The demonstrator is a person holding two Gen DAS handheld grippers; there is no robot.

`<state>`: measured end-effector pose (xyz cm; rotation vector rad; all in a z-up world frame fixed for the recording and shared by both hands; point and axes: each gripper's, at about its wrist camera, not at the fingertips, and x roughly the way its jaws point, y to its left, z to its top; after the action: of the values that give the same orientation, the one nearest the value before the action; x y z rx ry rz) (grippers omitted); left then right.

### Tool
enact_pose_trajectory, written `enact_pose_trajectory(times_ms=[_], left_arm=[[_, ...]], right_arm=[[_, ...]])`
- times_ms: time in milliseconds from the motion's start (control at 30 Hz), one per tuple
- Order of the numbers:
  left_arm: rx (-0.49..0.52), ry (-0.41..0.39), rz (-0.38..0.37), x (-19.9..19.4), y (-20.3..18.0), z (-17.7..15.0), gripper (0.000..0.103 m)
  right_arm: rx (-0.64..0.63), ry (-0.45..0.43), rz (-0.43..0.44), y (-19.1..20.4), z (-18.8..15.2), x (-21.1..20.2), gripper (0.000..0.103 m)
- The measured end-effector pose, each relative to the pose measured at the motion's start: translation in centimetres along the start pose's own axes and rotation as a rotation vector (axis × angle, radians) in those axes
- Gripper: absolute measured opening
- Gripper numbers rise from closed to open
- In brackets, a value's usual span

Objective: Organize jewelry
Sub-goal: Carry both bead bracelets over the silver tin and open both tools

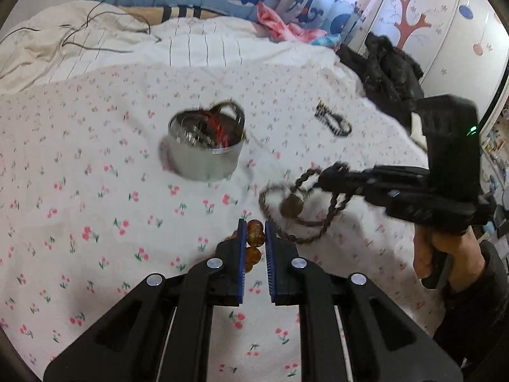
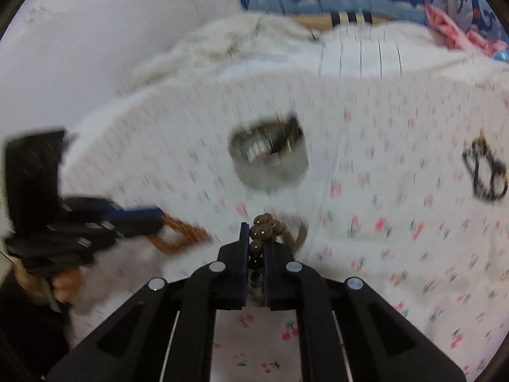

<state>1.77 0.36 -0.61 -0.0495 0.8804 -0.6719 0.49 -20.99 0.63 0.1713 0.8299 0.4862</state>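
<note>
floral bedsheet (image 1: 95,191) | left gripper (image 1: 255,232) pinching amber beads (image 1: 254,238) | right gripper (image 2: 257,238) pinching brown bead string (image 2: 264,227)

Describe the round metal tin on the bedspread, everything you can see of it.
The round silver metal tin is a low, open cylinder with no lid on it, its wall plain and shiny. It sits upright on the white cherry-print bedspread, which dents slightly around it, beyond both grippers and touched by neither. Jewelry is already inside: something red, dark strands and pale metallic pieces, too blurred to name. A brownish braided loop arches over its far rim. The right wrist view shows the same tin, smeared by motion.
</note>
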Motion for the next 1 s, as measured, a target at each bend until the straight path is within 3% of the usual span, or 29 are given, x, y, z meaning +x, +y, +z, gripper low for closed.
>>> enact_pose_trajectory(times_ms=[233, 533, 767, 1000], left_arm=[[0.000, -0.088, -0.012, -1.6, 0.0, 4.4, 0.010], [-0.045, -0.169, -0.026, -1.7, 1.4, 8.4, 0.010], [-0.085, -0.207, -0.038, -1.0, 2.9, 10.2, 0.010], [-0.107, -0.215, -0.051, 1.6, 3.8, 11.4, 0.010]], right_arm=[[-0.042, -0.113, 0.080, 2.3, 5.8, -3.4, 0.008], [-0.062, -0.186, 0.134, 4.3, 11.7, -3.5, 0.008], [-0.020, -0.174, 0.175, 3.8, 14.0, -0.7, 0.008], [0.073, -0.158, 0.213, 1.6, 14.2, 2.3, 0.008]])
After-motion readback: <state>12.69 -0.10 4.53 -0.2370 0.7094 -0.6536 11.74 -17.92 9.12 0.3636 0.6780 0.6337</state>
